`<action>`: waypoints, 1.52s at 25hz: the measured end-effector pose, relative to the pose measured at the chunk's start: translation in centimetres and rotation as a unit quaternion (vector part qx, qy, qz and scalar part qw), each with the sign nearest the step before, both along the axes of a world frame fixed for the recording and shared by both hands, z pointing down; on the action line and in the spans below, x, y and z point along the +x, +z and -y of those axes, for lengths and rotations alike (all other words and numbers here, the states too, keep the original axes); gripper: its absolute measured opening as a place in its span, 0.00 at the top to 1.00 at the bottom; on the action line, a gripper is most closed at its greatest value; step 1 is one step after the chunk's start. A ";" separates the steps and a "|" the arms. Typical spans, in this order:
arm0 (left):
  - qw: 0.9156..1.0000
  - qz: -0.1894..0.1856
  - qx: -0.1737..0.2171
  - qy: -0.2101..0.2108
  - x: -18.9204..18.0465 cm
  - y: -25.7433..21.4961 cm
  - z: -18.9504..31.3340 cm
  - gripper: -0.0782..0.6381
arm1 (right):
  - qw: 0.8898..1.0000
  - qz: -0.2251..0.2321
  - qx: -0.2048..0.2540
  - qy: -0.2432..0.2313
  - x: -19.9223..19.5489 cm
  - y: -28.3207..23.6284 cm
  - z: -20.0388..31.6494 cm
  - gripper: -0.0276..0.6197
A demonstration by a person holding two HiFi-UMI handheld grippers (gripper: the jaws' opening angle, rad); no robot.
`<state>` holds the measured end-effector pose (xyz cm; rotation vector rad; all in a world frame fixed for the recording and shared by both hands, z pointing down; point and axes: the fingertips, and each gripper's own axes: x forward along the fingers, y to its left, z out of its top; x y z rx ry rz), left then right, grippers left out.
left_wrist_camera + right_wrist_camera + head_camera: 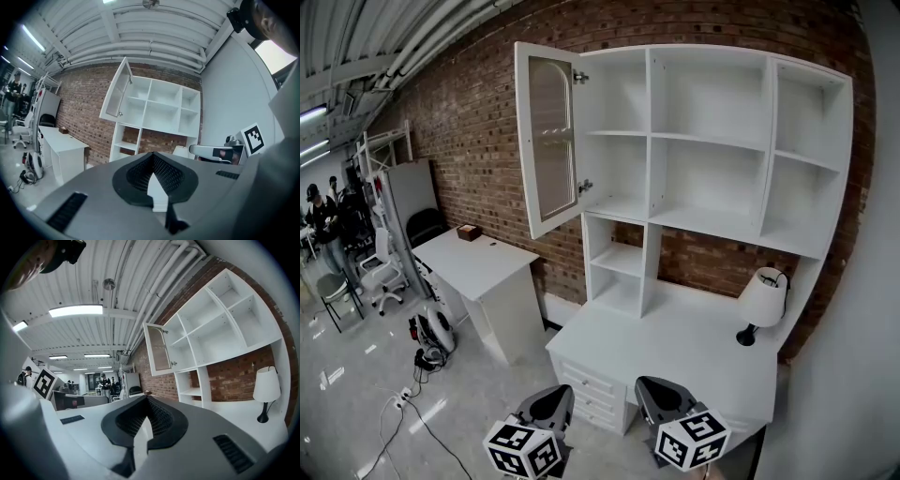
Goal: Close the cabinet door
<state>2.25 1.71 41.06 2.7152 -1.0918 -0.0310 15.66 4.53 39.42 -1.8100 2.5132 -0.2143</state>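
Both my left gripper (546, 405) and right gripper (664, 398) hold jaws together, empty, well below the cabinet door (549, 141), open at the shelf unit's (650, 131) upper left; probably light, free-swinging and glass-paned, so I would push its white outer frame.

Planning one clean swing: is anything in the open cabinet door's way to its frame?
Nothing visible does. The cabinet door hangs open at the upper left, the shelves it covers look bare, and the lamp stands far off at the right of the desk.
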 end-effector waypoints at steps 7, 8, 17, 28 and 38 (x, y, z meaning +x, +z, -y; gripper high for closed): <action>1.000 -0.007 -0.006 -0.016 2.9 0.1 0.2 0.88 | 1.000 0.000 0.003 -0.008 3.1 0.1 0.2 0.92; 1.000 -0.007 -0.005 -0.016 3.4 0.1 0.1 0.88 | 1.000 0.001 0.004 -0.009 3.5 0.1 0.2 0.92; 1.000 -0.005 -0.001 -0.024 5.8 -0.1 1.3 0.88 | 1.000 0.010 0.008 -0.009 6.3 0.0 1.2 0.92; 1.000 -0.010 0.004 0.001 5.0 0.3 6.2 0.88 | 1.000 0.008 0.006 0.005 4.8 0.4 5.9 0.92; 1.000 -0.015 0.002 0.027 -0.8 0.2 16.8 0.88 | 0.999 -0.004 0.008 0.032 -0.9 -0.2 15.9 0.92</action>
